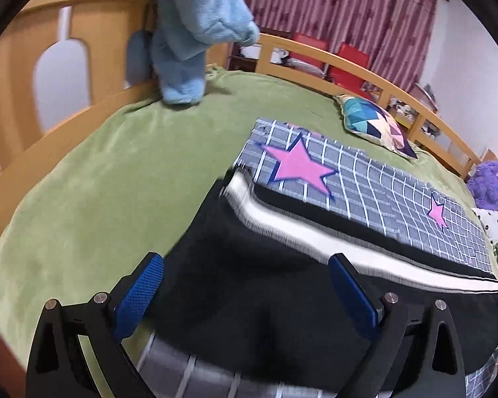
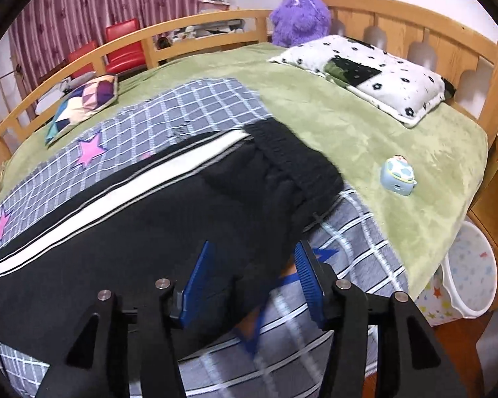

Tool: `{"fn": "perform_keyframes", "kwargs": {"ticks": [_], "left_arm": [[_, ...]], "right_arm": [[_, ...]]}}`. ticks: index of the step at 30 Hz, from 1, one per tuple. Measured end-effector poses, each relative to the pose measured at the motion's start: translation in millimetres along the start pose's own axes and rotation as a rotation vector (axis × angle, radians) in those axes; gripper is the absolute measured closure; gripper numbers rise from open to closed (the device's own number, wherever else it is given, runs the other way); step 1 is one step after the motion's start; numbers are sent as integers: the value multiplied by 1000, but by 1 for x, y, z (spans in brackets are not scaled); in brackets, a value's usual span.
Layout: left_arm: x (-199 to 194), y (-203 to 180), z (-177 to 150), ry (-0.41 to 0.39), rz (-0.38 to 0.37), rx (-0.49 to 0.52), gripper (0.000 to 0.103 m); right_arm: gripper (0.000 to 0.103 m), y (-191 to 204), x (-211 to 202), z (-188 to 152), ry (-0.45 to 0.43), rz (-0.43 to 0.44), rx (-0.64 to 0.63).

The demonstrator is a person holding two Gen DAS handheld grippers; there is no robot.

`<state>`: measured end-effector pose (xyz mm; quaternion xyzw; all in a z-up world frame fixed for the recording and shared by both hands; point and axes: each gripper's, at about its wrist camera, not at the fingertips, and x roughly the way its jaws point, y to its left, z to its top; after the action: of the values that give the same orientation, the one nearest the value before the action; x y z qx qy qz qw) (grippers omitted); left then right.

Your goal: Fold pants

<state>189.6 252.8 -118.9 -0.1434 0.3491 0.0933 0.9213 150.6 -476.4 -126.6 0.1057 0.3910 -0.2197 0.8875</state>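
This is a bedroom in a home: a wide bed with a pale wooden frame [image 2: 212,20] and cut-out headboard [image 2: 415,30] fills both views, spread with a green fleece blanket [image 2: 365,126]. On it lie a black-dotted white pillow [image 2: 405,83], a geometric cushion [image 1: 375,122] and a purple plush toy [image 2: 298,13]. Beyond the far rail hang dark red curtains [image 1: 342,3] behind two red chairs [image 1: 348,63], and a star-printed bin [image 2: 471,275] stands on the floor at the near right.

Black pants [image 2: 123,232] w/ white stripe; grey checked cloth [image 1: 381,179], pink stars.
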Motion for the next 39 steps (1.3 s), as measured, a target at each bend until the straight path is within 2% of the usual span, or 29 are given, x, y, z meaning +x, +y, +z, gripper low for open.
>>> {"fn": "perform_keyframes", "kwargs": {"ticks": [3,5,7,9,10,11,12,13,14,15,17,18,21,23,25,27,29,32,35,37,39], "left_arm": [[32,-9,23,7,52,60,7],[58,-14,37,20,90,107,23],[80,-16,46,52,111,132,28],[103,-15,50,98,113,133,39],[111,-14,50,120,101,126,57],[120,-14,50,143,74,120,92],[129,-13,53,163,48,129,92],[129,-11,56,138,46,124,92],[125,-6,61,87,29,95,92],[117,1,66,39,-22,46,92],[121,5,68,57,-33,29,91],[132,2,64,91,6,46,90],[152,-8,49,177,149,171,66],[137,1,51,148,184,147,40],[105,14,54,94,151,79,26],[80,20,52,85,110,82,25],[54,26,42,86,115,92,25],[26,43,14,123,86,56,25],[20,58,-11,167,50,21,25],[23,64,-27,177,52,6,26],[36,68,-35,201,51,-20,63]], "right_arm": [[51,27,-10,-9,-5,6,-28],[51,46,-13,-15,3,15,-46],[51,63,-13,-19,18,36,-61],[51,85,-9,-23,31,64,-102],[51,97,-4,-25,37,64,-128],[51,111,1,-28,45,63,-161],[51,120,5,-30,52,68,-184],[51,131,11,-33,64,71,-209],[51,138,14,-35,74,72,-223],[51,146,18,-37,84,75,-238],[51,157,21,-42,94,86,-256],[51,162,21,-44,93,89,-265],[51,172,21,-51,102,116,-272],[51,180,22,-56,116,136,-274],[51,188,21,-62,123,151,-282],[48,194,20,-71,132,181,-289],[46,200,24,-80,150,186,-296],[45,207,26,-94,137,124,-309],[43,210,15,-101,101,92,-316],[43,210,6,-102,85,98,-307],[42,209,-6,-105,74,113,-310]]}}
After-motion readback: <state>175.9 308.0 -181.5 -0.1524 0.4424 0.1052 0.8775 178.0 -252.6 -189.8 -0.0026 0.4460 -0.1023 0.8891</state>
